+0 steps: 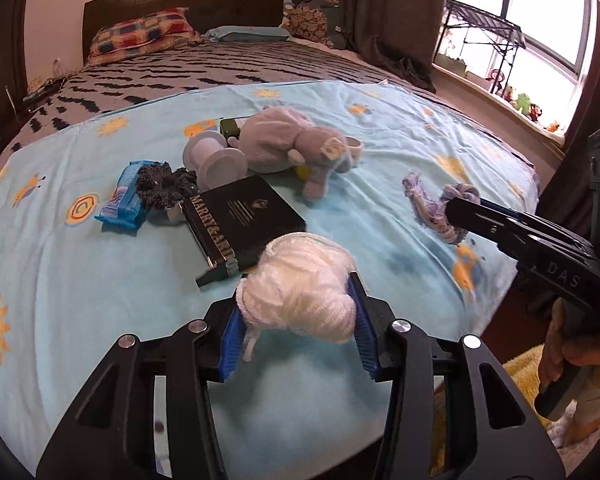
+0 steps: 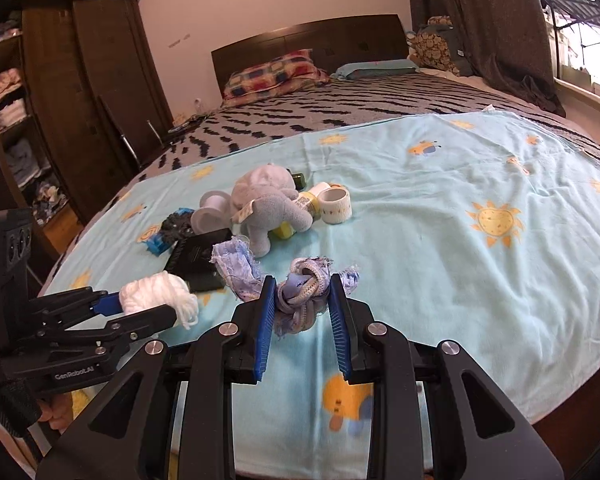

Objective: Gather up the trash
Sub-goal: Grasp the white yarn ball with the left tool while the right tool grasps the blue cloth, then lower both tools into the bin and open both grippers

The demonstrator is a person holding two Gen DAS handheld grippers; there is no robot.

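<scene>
My left gripper (image 1: 296,304) is shut on a ball of white yarn (image 1: 300,284) and holds it just above the light blue blanket (image 1: 100,300); it also shows in the right wrist view (image 2: 148,304) with the white yarn (image 2: 156,292). My right gripper (image 2: 302,292) is shut on a knotted scrap of blue-and-white frayed cloth (image 2: 304,280), whose loose end (image 2: 236,264) trails left on the blanket. In the left wrist view the right gripper (image 1: 460,210) holds that cloth (image 1: 432,208) at the right.
On the blanket lie a black book (image 1: 240,220), a grey plush toy (image 1: 292,144), a white spool (image 1: 216,156), a blue wrapper (image 1: 122,200), a dark scrunchie (image 1: 164,184) and a tape roll (image 2: 334,202). Wardrobe (image 2: 80,80) stands at the left.
</scene>
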